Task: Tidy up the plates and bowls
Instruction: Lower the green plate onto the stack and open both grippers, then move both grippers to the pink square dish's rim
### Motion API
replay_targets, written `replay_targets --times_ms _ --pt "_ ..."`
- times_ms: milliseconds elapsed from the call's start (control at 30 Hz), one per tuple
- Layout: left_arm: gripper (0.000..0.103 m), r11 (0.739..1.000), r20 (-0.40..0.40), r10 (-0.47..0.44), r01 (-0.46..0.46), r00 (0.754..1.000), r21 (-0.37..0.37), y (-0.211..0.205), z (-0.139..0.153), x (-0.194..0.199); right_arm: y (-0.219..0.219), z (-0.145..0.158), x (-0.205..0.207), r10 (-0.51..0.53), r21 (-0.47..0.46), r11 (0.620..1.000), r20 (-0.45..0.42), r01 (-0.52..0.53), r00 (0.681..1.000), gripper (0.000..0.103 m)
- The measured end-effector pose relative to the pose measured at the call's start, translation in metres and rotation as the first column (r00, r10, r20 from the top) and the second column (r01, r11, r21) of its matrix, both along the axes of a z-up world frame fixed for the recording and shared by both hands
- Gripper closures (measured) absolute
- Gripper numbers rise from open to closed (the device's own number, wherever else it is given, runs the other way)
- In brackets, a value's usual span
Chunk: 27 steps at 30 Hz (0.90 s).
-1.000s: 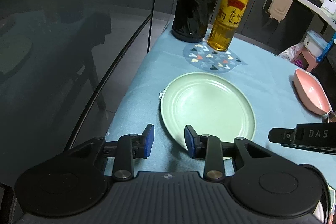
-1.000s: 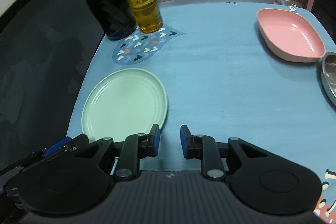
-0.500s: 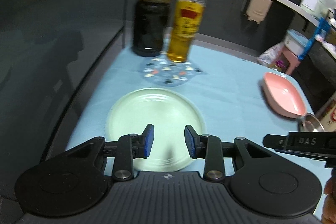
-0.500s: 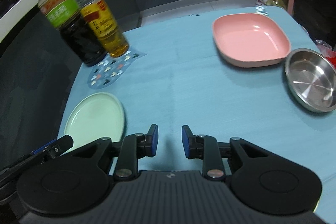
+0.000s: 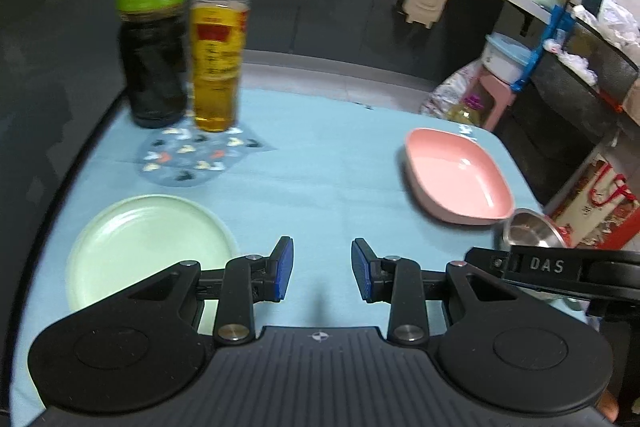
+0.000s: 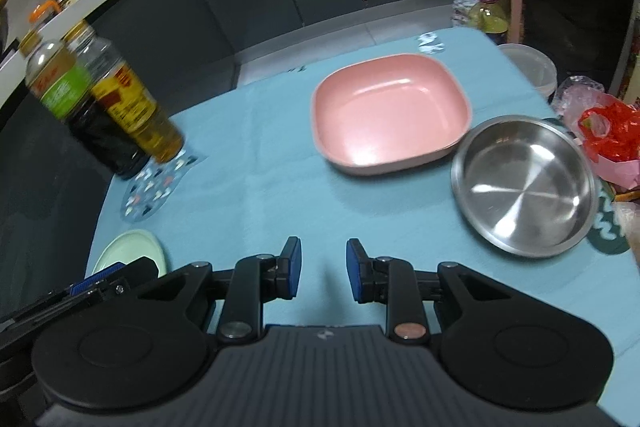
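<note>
A round pale green plate [image 5: 148, 247] lies on the blue tablecloth at the near left; its edge shows in the right wrist view [image 6: 132, 251]. A square pink bowl [image 6: 390, 113] sits at the far middle, also seen in the left wrist view [image 5: 458, 175]. A steel bowl [image 6: 524, 187] lies just right of it, partly hidden in the left wrist view [image 5: 532, 233]. My left gripper [image 5: 322, 275] is open and empty, just right of the green plate. My right gripper [image 6: 322, 269] is open and empty over bare cloth in front of the pink bowl.
A dark vinegar bottle [image 5: 154, 27] and a yellow oil bottle [image 5: 218, 35] stand on a patterned mat [image 5: 192, 159] at the far left. A red plastic bag [image 6: 608, 131] and a clear tub [image 6: 528, 69] sit at the right table edge.
Both grippers have swung right. The green plate has slid from under the left gripper to its left. The pink and steel bowls have moved toward the middle of the right view.
</note>
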<state>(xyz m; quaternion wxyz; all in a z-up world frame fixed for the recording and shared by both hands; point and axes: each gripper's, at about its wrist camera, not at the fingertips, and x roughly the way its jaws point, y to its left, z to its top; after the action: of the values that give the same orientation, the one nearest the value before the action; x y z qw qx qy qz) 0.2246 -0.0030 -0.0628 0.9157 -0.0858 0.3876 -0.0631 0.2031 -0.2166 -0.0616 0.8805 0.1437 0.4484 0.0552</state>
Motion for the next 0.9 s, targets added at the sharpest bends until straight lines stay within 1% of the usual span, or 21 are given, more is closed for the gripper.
replay_targets --times_ms 133,267,333,433,533,633,767,900 --pt "0.073 0.999 -0.025 -0.038 0.037 0.999 -0.030 -0.019 -0.003 0.012 -0.018 -0.002 0.006 -0.028 0.011 1.000 0.003 0.028 1.000 0.074" --pt "0.073 0.997 -0.035 -0.080 0.080 0.996 -0.015 -0.040 -0.007 0.024 -0.032 -0.001 0.012 -0.048 0.016 0.999 0.010 0.048 0.999 0.073" --pt "0.073 0.996 -0.042 -0.093 0.092 0.995 -0.020 -0.046 -0.008 0.030 -0.038 0.001 0.015 -0.055 0.011 0.998 0.017 0.055 0.998 0.071" --pt "0.073 0.995 -0.044 -0.100 0.099 0.994 -0.034 -0.054 -0.008 0.039 -0.044 0.003 0.020 -0.066 -0.005 0.998 0.031 0.066 0.997 0.069" --pt "0.073 0.991 -0.020 -0.117 0.116 0.993 -0.065 -0.061 -0.006 0.048 -0.052 0.003 0.028 -0.079 -0.006 0.997 0.034 0.079 0.996 0.068" --pt "0.072 0.990 -0.009 -0.119 0.118 0.993 -0.074 -0.067 -0.005 0.059 -0.057 0.001 0.034 -0.083 -0.002 0.997 0.030 0.083 0.996 0.068" --pt "0.072 0.992 -0.026 -0.105 0.103 0.994 -0.078 -0.075 -0.008 0.073 -0.061 -0.001 0.041 -0.082 0.001 0.997 0.032 0.082 0.996 0.068" --pt "0.072 0.991 -0.041 -0.110 0.107 0.993 -0.075 -0.083 -0.015 0.081 -0.068 -0.001 0.050 -0.092 0.010 0.996 0.038 0.092 0.995 0.068"
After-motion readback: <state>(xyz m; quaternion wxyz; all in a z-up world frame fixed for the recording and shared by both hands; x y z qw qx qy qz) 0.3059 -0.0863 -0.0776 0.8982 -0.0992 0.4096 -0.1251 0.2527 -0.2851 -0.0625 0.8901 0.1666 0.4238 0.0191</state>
